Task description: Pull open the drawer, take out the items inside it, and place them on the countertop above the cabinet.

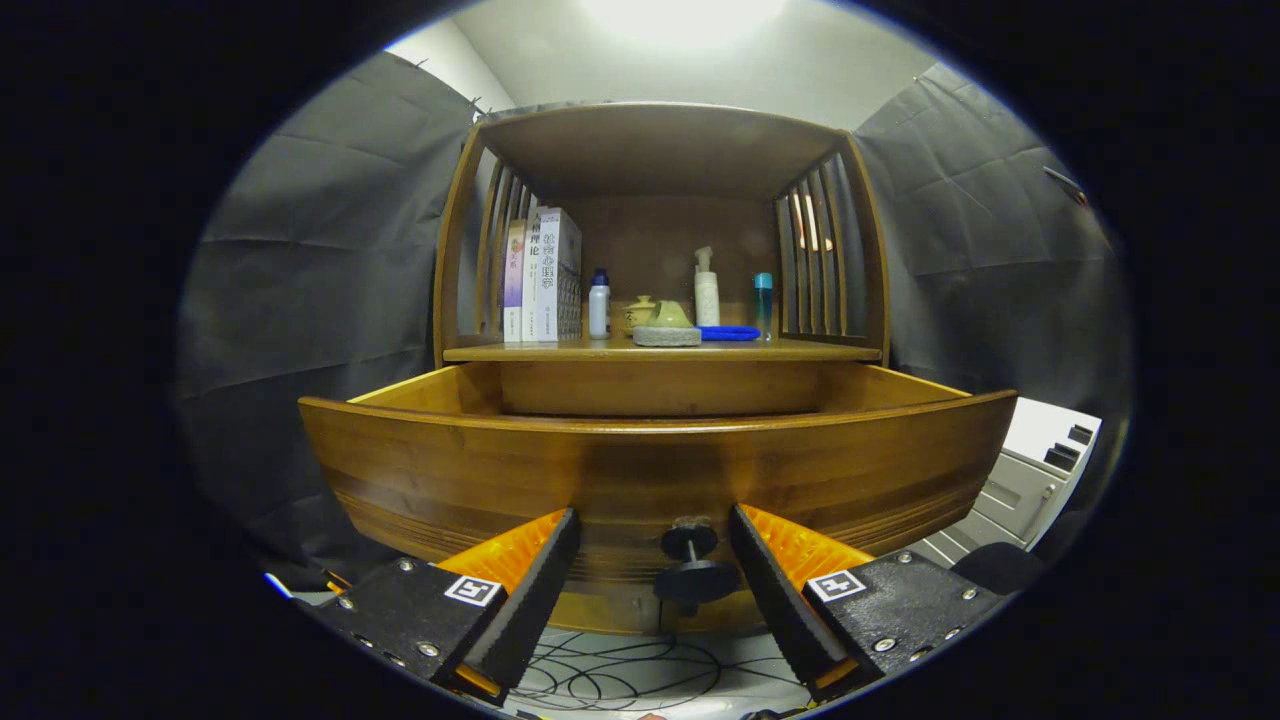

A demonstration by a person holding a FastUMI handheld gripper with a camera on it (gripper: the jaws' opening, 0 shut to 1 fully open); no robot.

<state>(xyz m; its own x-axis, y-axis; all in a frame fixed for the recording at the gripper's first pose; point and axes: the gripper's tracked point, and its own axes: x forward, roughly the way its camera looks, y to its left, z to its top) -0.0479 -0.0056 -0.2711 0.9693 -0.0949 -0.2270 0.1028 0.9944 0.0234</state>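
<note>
Our gripper [653, 560] hangs released, its fingers [530, 590] spread either side of the drawer's black knob [694, 570] without touching it. The drawer [650, 470] stands pulled out; its tall front hides whatever lies inside. Beyond the drawer, the worktop [800, 350] carries books [545, 275], a white bottle [599, 305], a sponge [667, 336], a blue cloth [730, 333] and a pump bottle [707, 290].

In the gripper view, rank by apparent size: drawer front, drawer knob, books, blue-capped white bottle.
1. Drawer front, though nearness inflates it.
2. Books.
3. Knob and white bottle: look alike, and the knob is much nearer, so unranked.
The gripper is open around the knob.
</note>
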